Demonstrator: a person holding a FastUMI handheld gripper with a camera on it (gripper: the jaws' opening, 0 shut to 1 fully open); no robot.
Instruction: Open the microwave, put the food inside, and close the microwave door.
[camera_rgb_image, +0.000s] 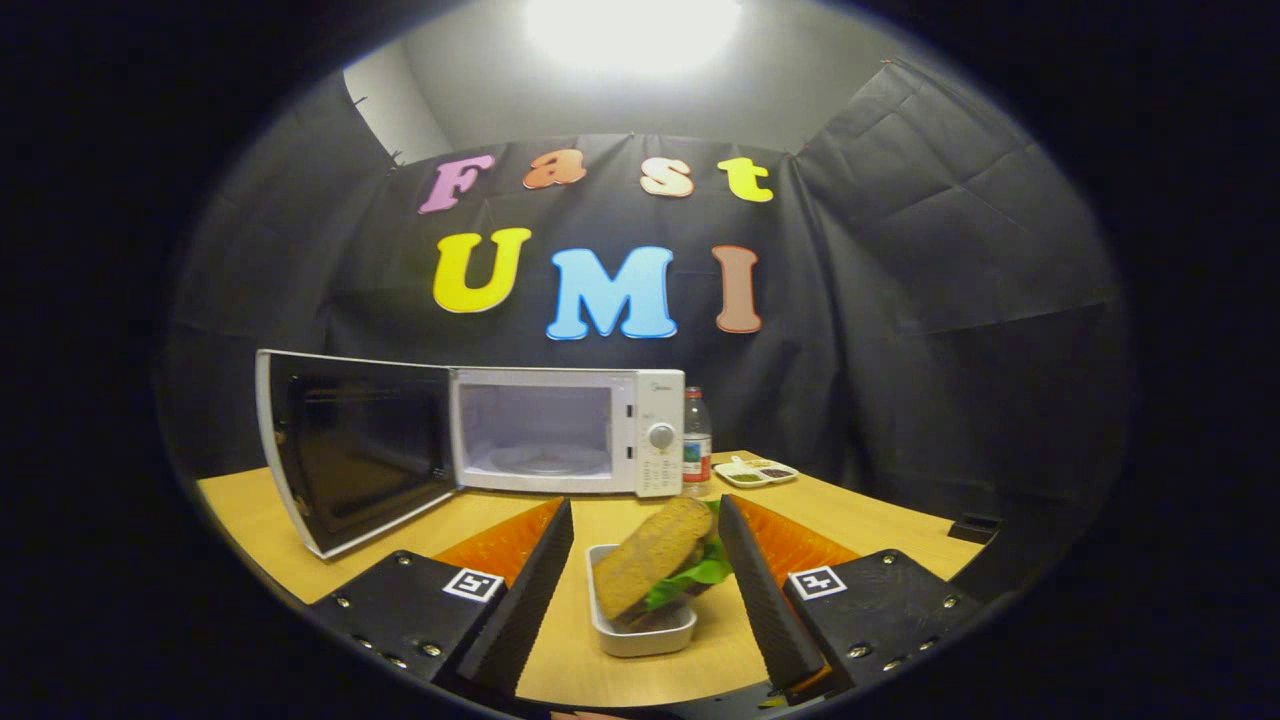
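- Gripper view, lower centre of the frame: the gripper (646, 560) is spread wide, its fingers (530, 590) flanking the sandwich (655, 570) in its small white tray (640, 632) without touching either, probably lined up for a grasp.
- Tray rests on the desk (880, 530).
- Beyond, centre-left: the microwave (565, 430), its door (350, 450) already swung open, ready for the food.

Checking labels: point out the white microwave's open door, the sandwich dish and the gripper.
white microwave's open door (350, 445), gripper view, on its dark window
small white dish with the brown-bread sandwich (640, 635), gripper view, on its front wall
gripper (648, 515), gripper view, midway between its tips, open around the dish
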